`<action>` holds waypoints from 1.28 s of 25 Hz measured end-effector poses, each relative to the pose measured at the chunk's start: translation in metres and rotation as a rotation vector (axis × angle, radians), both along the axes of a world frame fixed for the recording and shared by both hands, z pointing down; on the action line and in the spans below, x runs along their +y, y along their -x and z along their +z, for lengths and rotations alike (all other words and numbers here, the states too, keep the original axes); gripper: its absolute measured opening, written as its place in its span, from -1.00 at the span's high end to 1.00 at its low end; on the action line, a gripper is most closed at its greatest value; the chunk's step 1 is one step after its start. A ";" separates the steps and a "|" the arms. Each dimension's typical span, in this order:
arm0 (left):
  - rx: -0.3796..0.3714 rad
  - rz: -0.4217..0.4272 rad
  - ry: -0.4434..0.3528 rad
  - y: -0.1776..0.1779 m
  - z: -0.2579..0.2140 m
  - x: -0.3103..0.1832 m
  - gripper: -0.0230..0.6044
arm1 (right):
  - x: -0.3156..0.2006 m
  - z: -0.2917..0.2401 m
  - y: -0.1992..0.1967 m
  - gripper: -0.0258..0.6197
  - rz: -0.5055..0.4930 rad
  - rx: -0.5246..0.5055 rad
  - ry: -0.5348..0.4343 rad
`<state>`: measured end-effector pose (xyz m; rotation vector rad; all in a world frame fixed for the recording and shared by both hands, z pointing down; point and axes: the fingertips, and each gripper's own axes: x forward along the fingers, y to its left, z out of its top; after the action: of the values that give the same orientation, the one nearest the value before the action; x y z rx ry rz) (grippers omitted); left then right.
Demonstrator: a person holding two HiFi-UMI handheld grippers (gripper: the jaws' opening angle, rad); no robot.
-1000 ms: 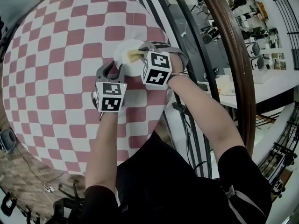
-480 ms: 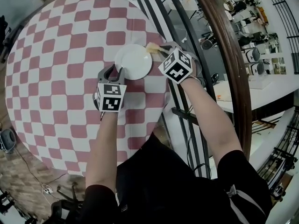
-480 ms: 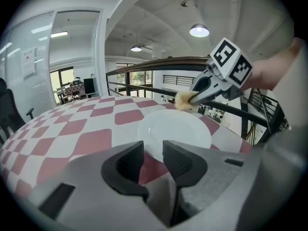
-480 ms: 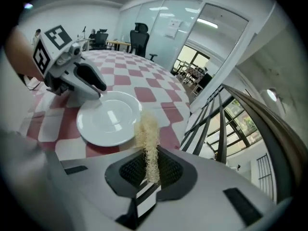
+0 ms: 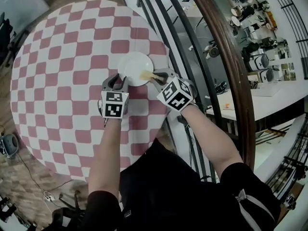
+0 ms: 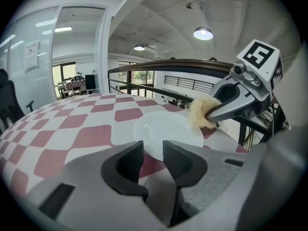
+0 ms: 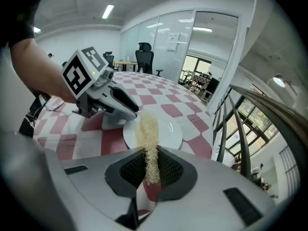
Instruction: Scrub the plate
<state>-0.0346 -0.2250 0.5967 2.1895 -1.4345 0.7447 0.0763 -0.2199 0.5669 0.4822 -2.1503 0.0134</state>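
Scrubbing calls for firm, overlapping strokes; the right gripper (image 5: 155,77) pinches the fibrous scrubber (image 5: 146,74), its tip at the near-right rim of the white plate (image 5: 134,65) on the checked table (image 5: 57,81); the left gripper (image 5: 117,78), jaws slightly apart at the near rim, should steady it.

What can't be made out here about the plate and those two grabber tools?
1. Near rim of the plate: in the left gripper view it is hidden behind the left gripper, whose jaws stand apart, so whether they touch can't be told.
2. Middle strip of the plate: in the right gripper view it is covered by the scrubber clamped in the right gripper.
3. Any dirt on the plate: too small to see in the head view.
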 end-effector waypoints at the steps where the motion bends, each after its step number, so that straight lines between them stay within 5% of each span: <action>1: 0.007 -0.003 -0.011 0.001 -0.004 0.000 0.53 | 0.001 -0.004 0.002 0.79 0.016 -0.028 0.012; 6: 0.007 -0.007 -0.115 0.012 -0.043 0.015 0.53 | 0.016 -0.033 0.017 0.79 0.026 -0.121 0.038; 32: 0.161 -0.041 -0.307 0.032 -0.226 0.123 0.53 | 0.083 -0.188 0.017 0.79 0.056 -0.558 0.059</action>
<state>-0.0669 -0.1018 0.3707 2.3728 -1.5900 0.3417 0.0598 -0.1373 0.3793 0.5507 -2.6690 0.2699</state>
